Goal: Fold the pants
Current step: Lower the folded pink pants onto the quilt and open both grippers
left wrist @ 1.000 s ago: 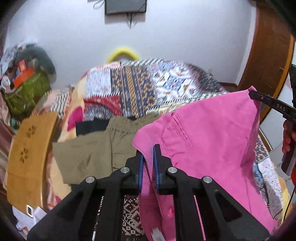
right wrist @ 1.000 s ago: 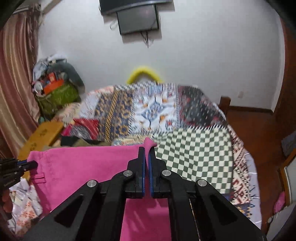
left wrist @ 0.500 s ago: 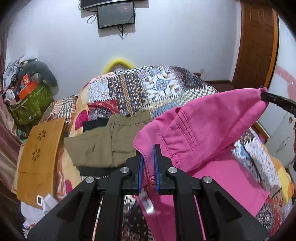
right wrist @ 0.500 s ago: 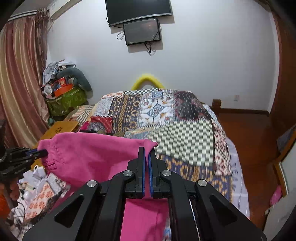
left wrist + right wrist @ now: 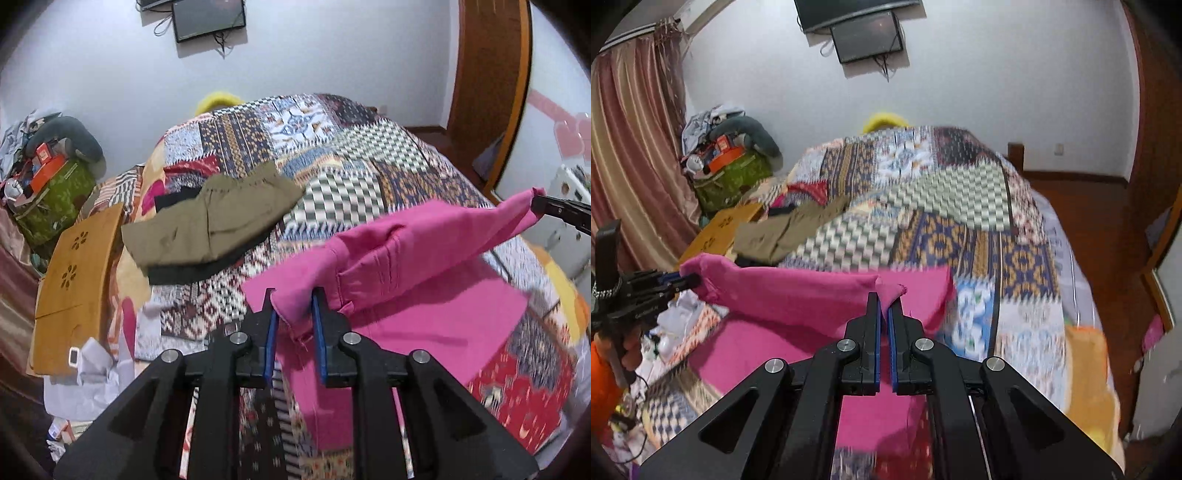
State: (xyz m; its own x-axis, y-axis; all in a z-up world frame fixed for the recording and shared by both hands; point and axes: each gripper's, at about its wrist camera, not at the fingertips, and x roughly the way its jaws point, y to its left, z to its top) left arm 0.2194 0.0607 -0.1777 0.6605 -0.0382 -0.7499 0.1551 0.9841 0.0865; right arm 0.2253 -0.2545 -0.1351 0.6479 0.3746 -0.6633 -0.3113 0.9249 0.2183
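Pink pants (image 5: 424,258) lie doubled over at the near end of the patchwork bed (image 5: 351,192), their upper edge held up between my two grippers. My left gripper (image 5: 293,295) has one pink corner bunched between its blue pads, and its jaws are opening slightly. At the right edge of the left wrist view, my right gripper (image 5: 537,203) pinches the other corner. In the right wrist view the right gripper (image 5: 882,299) is shut on that pink corner. The pants (image 5: 783,295) stretch left from there to the left gripper (image 5: 685,278).
Folded olive pants (image 5: 214,221) rest on a black garment (image 5: 192,273) at the bed's left middle. A wooden board (image 5: 74,280), crumpled paper and a green bag (image 5: 51,199) crowd the left side. A hand (image 5: 628,343) holds the left gripper. The wooden floor (image 5: 1108,229) runs along the right.
Both grippers drew back toward the bed's near end and sank a little, carrying the pink edge over the layer below. The left jaws parted slightly.
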